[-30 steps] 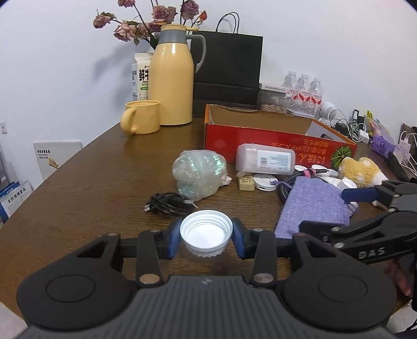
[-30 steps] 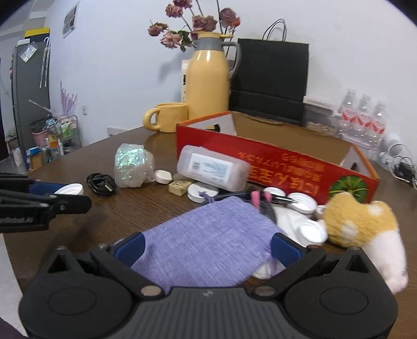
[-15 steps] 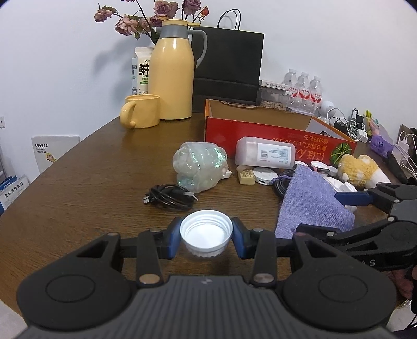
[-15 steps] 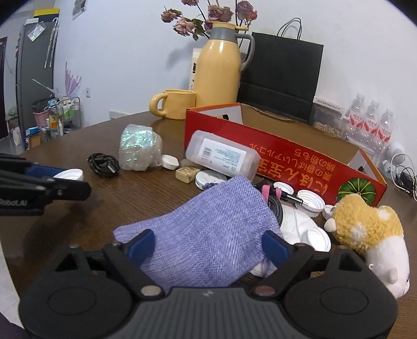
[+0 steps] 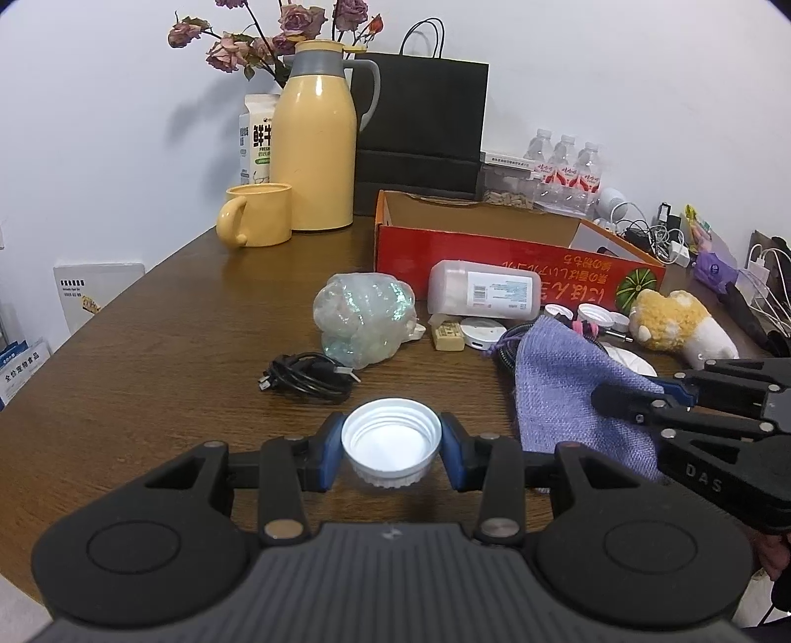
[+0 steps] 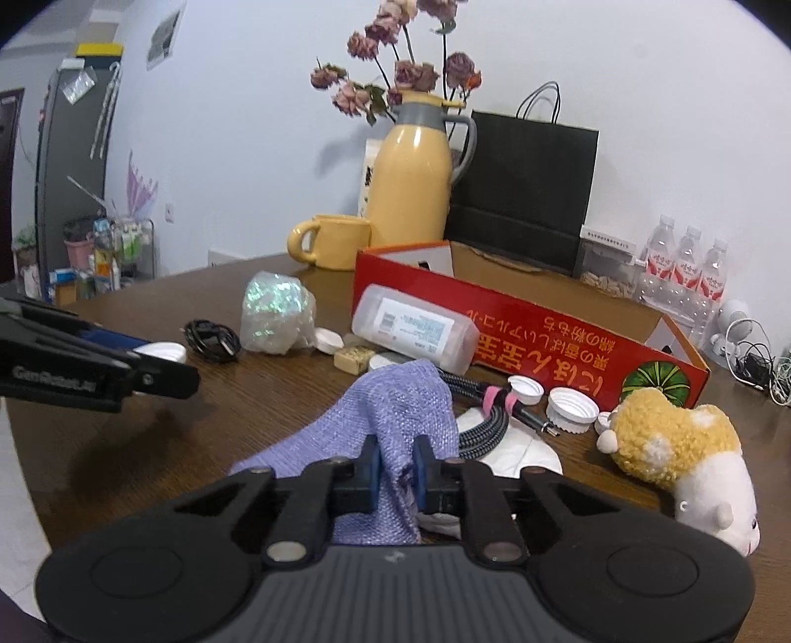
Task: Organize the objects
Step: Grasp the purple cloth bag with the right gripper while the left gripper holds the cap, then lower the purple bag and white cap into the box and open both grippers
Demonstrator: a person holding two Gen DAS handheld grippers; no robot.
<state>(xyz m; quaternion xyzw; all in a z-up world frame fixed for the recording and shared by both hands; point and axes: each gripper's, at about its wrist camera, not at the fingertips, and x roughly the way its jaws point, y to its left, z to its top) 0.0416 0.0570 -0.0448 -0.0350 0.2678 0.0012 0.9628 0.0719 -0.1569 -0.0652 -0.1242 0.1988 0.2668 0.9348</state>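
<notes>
Nearest in the left wrist view, the left gripper [image 5: 390, 447] holds a white ribbed plastic bottle cap [image 5: 391, 447] between its blue pads, open side up, just above the dark brown wooden table [image 5: 163, 346]. In the right wrist view, the right gripper [image 6: 395, 467] is closing, its jaws nearly together, with a fold of the lilac woven fabric pouch [image 6: 390, 415] pinched between the pads; the rest of the pouch lies on the table and drapes over a braided black cable with a pink band [image 6: 487, 415].

Just beyond the cap lies a coiled black cord [image 5: 306, 378], and behind that a crumpled iridescent plastic wrap bundle [image 5: 363, 319]. Beside the bundle sit a small beige block [image 5: 447, 337] and a flat white round disc [image 5: 482, 332]. A translucent white rectangular plastic case with a printed label [image 5: 487, 294] lies on its side, touching the front wall of the red cardboard box [image 5: 494, 250]. To the right of the pouch, loose white caps [image 6: 573, 403] sit near a yellow and white plush toy [image 6: 677, 445] lying on its side.

Farther back stand a yellow ceramic mug [image 5: 257, 215] and a tall yellow thermos jug with a grey collar [image 5: 316, 138], with a milk carton [image 5: 257, 138] and dried pink roses [image 5: 277, 29] behind it. A black paper bag with handles [image 5: 425, 123] stands against the white wall, and small water bottles [image 5: 566, 165] are at the far right.
</notes>
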